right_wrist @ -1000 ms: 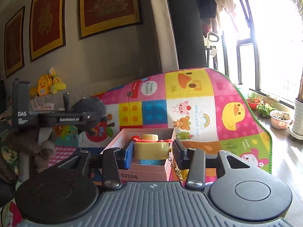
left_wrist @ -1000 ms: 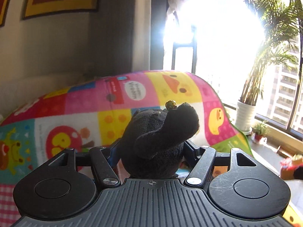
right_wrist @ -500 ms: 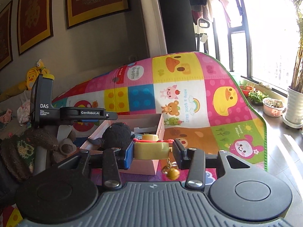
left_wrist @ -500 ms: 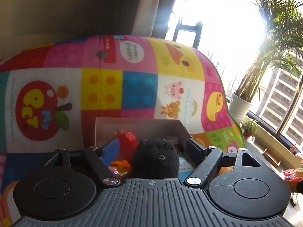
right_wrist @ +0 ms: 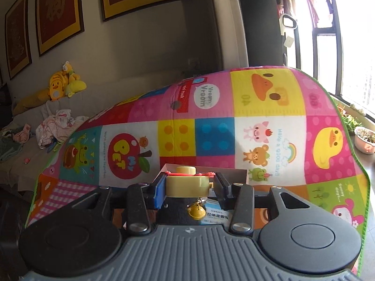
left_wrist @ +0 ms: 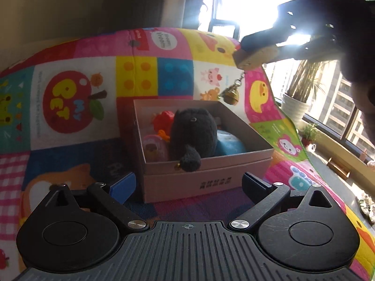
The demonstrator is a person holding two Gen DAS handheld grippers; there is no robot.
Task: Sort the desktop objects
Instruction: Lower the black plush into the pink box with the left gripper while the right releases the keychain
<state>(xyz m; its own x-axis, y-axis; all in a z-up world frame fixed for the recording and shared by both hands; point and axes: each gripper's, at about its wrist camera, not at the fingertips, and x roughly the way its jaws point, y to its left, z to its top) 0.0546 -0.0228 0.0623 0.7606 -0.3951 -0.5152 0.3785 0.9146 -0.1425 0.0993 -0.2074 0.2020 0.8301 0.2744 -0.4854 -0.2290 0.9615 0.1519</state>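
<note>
A pink cardboard box (left_wrist: 208,180) stands on the colourful play mat (left_wrist: 70,98). A black plush toy (left_wrist: 192,135) lies inside it, its tail over the front rim, beside a red toy (left_wrist: 164,120), a pink toy (left_wrist: 153,148) and a blue item (left_wrist: 230,144). My left gripper (left_wrist: 187,187) is open and empty just in front of the box. My right gripper (right_wrist: 188,186) is shut on a cream-yellow charm (right_wrist: 187,185) with a red band and a hanging gold bell (right_wrist: 196,212). It hangs above the box's far right corner in the left wrist view (left_wrist: 255,56).
The mat (right_wrist: 257,128) drapes over a raised surface and falls off at the right. Potted plants (left_wrist: 295,107) stand by the window. A sofa with yellow plush toys (right_wrist: 63,86) and clothes is at the left. Framed pictures hang on the wall.
My left gripper has opened and let the black plush drop into the box, then drawn back. My right gripper has moved over the box with the charm.
</note>
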